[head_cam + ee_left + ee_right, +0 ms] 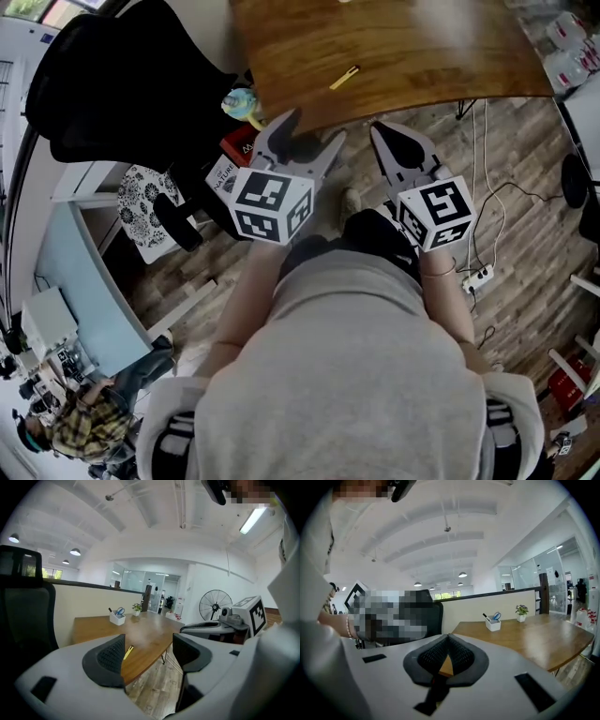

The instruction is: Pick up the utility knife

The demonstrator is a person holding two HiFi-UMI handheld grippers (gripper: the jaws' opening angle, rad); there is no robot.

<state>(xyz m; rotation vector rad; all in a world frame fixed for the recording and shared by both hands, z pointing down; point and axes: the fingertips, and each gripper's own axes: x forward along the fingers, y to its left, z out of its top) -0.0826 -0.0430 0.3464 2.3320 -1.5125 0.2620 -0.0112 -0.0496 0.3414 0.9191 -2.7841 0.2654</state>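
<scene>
Jaws stand wide apart on my left gripper [314, 131] with nothing between them, and are closed tip to tip, empty, on my right gripper [394, 141]. I see the yellow utility knife [344, 77] lying flat at the upper centre of the head view, near the front edge of the wooden tabletop [422, 42], apart from both grippers, which hang lower over the wood floor [534, 141]. A black office chair [122, 75] fills the upper left.

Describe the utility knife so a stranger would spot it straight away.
Look at the big wooden table. Near its curved front edge lies the utility knife, alone on bare wood. It is slim and yellow, unlike the white pen holder standing at the far end.
</scene>
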